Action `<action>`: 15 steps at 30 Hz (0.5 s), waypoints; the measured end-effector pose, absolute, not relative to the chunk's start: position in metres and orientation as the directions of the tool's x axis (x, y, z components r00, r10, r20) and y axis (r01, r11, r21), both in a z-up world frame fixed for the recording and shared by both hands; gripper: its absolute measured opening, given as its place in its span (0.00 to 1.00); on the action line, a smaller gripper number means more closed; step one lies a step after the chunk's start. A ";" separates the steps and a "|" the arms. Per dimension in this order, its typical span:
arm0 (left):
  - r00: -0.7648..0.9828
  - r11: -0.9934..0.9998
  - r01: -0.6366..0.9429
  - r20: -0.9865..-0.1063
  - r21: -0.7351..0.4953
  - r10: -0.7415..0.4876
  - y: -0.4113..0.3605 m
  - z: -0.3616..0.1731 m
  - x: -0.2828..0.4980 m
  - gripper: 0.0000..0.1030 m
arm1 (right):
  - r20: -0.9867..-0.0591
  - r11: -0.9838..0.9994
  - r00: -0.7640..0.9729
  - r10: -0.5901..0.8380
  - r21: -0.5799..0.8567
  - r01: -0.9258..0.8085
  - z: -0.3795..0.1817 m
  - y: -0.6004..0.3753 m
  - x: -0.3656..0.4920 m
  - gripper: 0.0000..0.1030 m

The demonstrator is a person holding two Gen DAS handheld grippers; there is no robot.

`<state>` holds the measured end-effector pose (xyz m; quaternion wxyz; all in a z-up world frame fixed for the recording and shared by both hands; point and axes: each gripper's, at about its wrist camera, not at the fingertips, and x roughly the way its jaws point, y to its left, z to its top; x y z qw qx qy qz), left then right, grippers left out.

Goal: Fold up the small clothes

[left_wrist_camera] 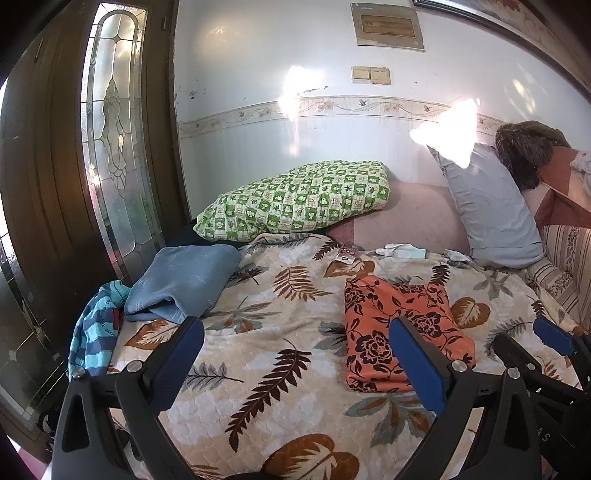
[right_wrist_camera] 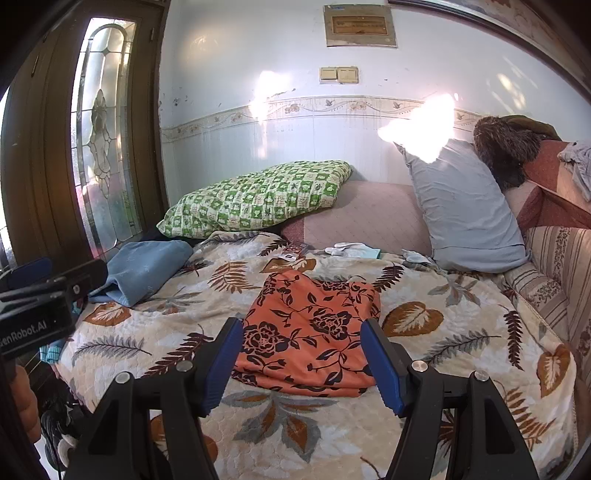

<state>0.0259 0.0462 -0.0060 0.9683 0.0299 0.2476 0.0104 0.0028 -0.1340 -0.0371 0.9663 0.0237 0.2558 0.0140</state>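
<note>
just folded orange floral cloth [right_wrist_camera: 310,332] lying on leaf-print bedspread [right_wrist_camera: 461,354].

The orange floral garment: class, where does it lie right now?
The orange floral garment lies folded on the leaf-print bedspread; in the right wrist view it is centred, beyond the open right hand-held gripper, with the blue cloth far left.

Right tool [left_wrist_camera: 554,338] — only one blue pad and black frame show at the left wrist view's right edge; gap unreadable. Striped garment [left_wrist_camera: 94,332] hangs over the bed's left edge, lower part hidden. Small card [right_wrist_camera: 293,253] near the pillows — print too small to read. Framed picture [left_wrist_camera: 509,14] cut off at the top.
</note>
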 end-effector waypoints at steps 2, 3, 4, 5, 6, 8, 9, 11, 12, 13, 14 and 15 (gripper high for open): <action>0.877 0.998 -0.003 -0.480 0.061 0.032 0.046 -0.006 0.026 0.97 | -0.491 0.998 0.871 0.037 0.057 -0.010 -0.036 -0.137 0.002 0.68; 0.877 0.998 -0.002 -0.479 0.062 0.032 0.045 -0.005 0.025 0.97 | -0.490 0.998 0.871 0.037 0.059 -0.009 -0.036 -0.138 0.002 0.68; 0.877 0.998 -0.005 -0.479 0.065 0.035 0.045 -0.005 0.025 0.97 | -0.489 0.998 0.872 0.037 0.062 -0.007 -0.036 -0.139 0.001 0.68; 0.877 0.998 -0.004 -0.479 0.064 0.034 0.045 -0.005 0.025 0.97 | -0.488 0.998 0.872 0.037 0.064 -0.006 -0.035 -0.139 0.000 0.68; 0.877 0.998 -0.002 -0.479 0.066 0.033 0.043 -0.005 0.024 0.97 | -0.488 0.998 0.872 0.037 0.066 -0.006 -0.035 -0.140 0.000 0.68; 0.879 0.998 0.000 -0.477 0.067 0.032 0.042 -0.004 0.023 0.97 | -0.485 0.998 0.874 0.039 0.070 -0.005 -0.035 -0.141 -0.002 0.68; 0.880 0.998 0.001 -0.474 0.071 0.033 0.042 -0.003 0.022 0.97 | -0.483 0.997 0.875 0.039 0.072 -0.005 -0.034 -0.141 -0.003 0.68; 0.882 0.997 0.002 -0.470 0.072 0.032 0.041 -0.001 0.020 0.97 | -0.478 0.997 0.877 0.041 0.076 -0.005 -0.032 -0.142 -0.005 0.68; 0.884 0.997 0.003 -0.467 0.073 0.032 0.041 0.000 0.019 0.97 | -0.475 0.997 0.879 0.041 0.076 -0.005 -0.031 -0.143 -0.006 0.68; 0.884 0.997 0.003 -0.466 0.072 0.031 0.042 0.002 0.016 0.97 | -0.472 0.997 0.881 0.040 0.076 -0.004 -0.030 -0.143 -0.007 0.68; 0.886 0.997 0.004 -0.463 0.073 0.030 0.042 0.003 0.015 0.97 | -0.469 0.997 0.882 0.039 0.076 -0.004 -0.029 -0.143 -0.008 0.68; 0.886 0.997 0.006 -0.463 0.072 0.028 0.042 0.004 0.013 0.97 | -0.468 0.997 0.883 0.039 0.077 -0.003 -0.028 -0.143 -0.009 0.68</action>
